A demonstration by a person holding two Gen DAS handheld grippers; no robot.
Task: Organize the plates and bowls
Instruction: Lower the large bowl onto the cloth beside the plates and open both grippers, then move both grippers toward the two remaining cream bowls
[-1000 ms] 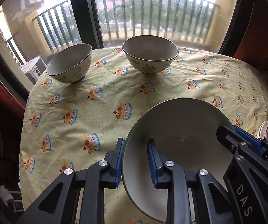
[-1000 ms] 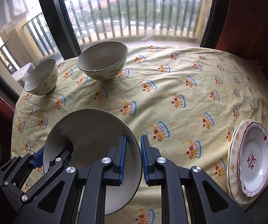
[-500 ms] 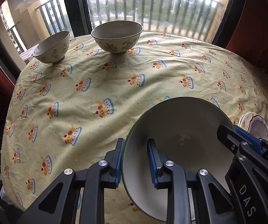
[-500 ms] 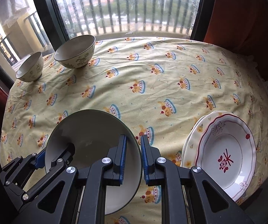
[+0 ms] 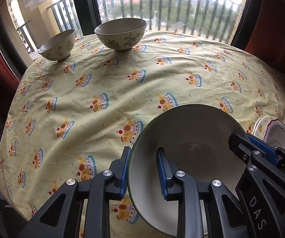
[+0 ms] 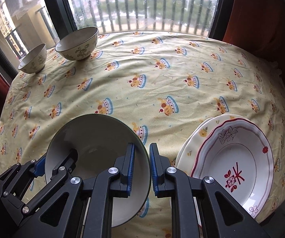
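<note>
Both grippers hold one green-rimmed grey plate, also in the right wrist view, lifted above the tablecloth. My left gripper is shut on its left rim. My right gripper is shut on its right rim. A red-rimmed white plate lies on a cream plate at the near right; the stack also shows in the left wrist view. A small floral bowl and a larger floral bowl stand at the far left; the right wrist view shows the small bowl and the large bowl.
The round table wears a yellow cartoon-print cloth. A window with a balcony railing runs behind it. Red curtains hang at the right, close to the table's far edge.
Both grippers with the grey plate have drawn back and to the right. The bowls look farther away and the plate stack has come closer in the right wrist view.
</note>
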